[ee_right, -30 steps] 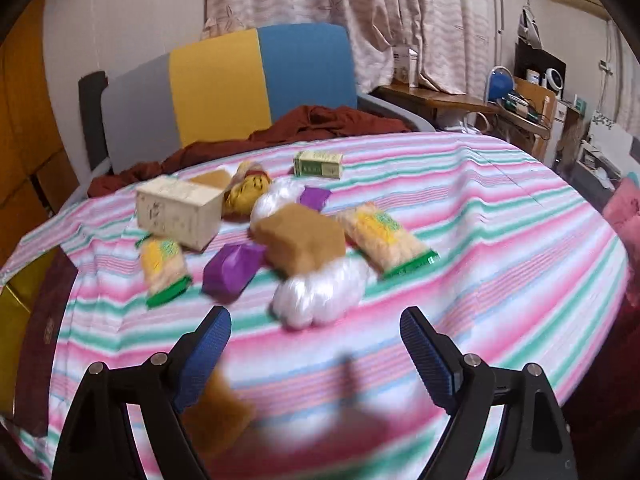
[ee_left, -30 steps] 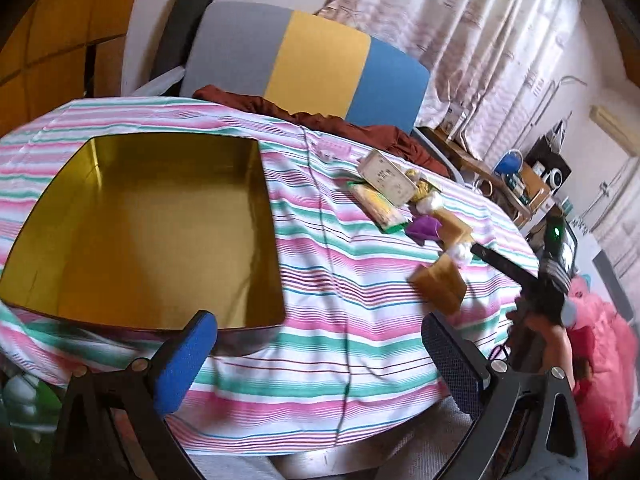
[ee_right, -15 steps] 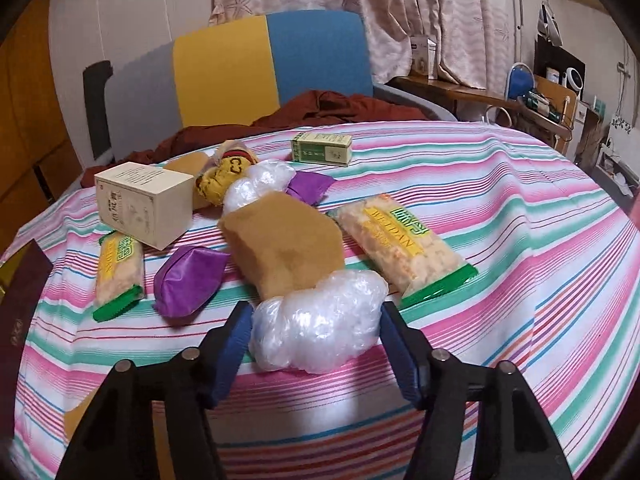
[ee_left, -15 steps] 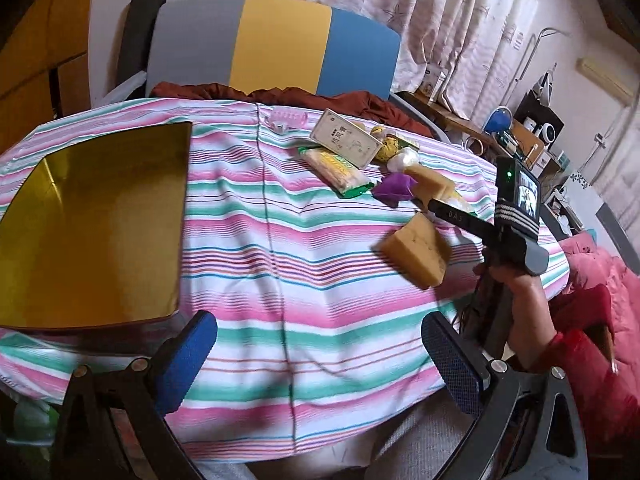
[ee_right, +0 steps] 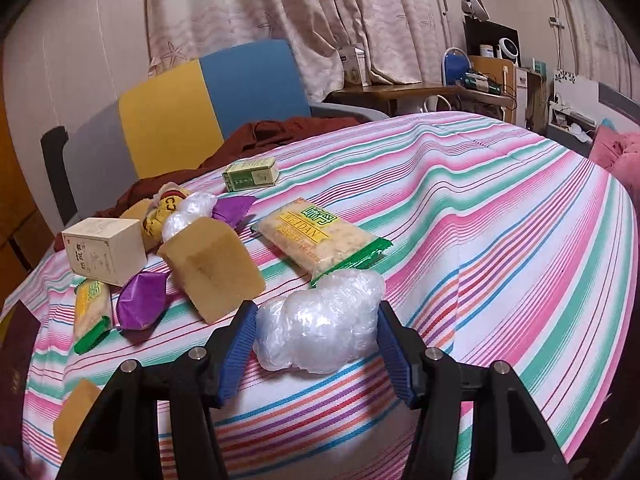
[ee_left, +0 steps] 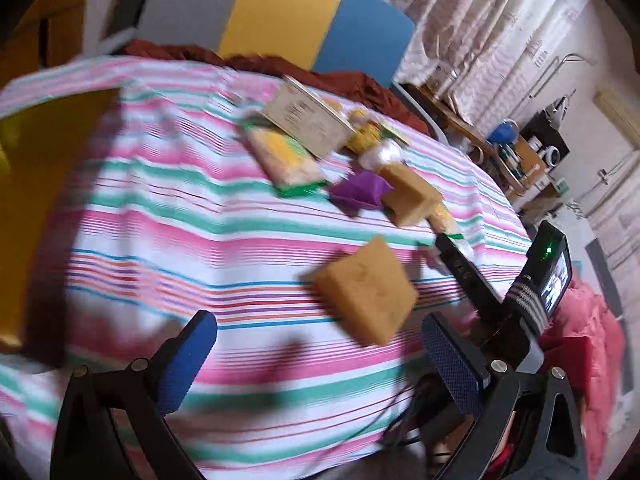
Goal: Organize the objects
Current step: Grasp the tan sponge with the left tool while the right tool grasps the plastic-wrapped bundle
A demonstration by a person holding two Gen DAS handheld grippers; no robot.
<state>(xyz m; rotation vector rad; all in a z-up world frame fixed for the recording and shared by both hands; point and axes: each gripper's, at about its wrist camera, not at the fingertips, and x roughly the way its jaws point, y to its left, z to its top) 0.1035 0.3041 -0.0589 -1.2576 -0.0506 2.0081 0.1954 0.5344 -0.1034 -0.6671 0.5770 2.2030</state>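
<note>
Your right tool [ee_right: 316, 344] has its jaws closing around the clear plastic bundle [ee_right: 320, 322], which lies on the striped surface [ee_right: 500, 248] just in front of the tan sponge block [ee_right: 212, 266]. The blue ribbed pads [ee_right: 236, 344] sit at its two sides, and the crinkled film looks to be just touching them, so I read this as a hold being made rather than finished.

Expect that bundle to be very light, soft and springy: crumpled film that gives way under pressure and may slip or puff back. Take it across its widest middle, as you have it now, and squeeze well into the bulk; a grip on a loose edge would probably only pull a fold free.

The tan sponge block is matte, porous and squarish, and should compress easily. Just behind it, a purple foil wrapper [ee_right: 142, 300] looks slick and creased. Beside the block to the left stands a stiff cream carton [ee_right: 104, 250]. Behind the bundle lies a glossy snack packet [ee_right: 320, 240] with green ends, flat and probably brittle inside.

Your left tool [ee_left: 320, 364] is wide open and empty, hovering near a second tan sponge [ee_left: 366, 290]; that view is blurred.
</note>
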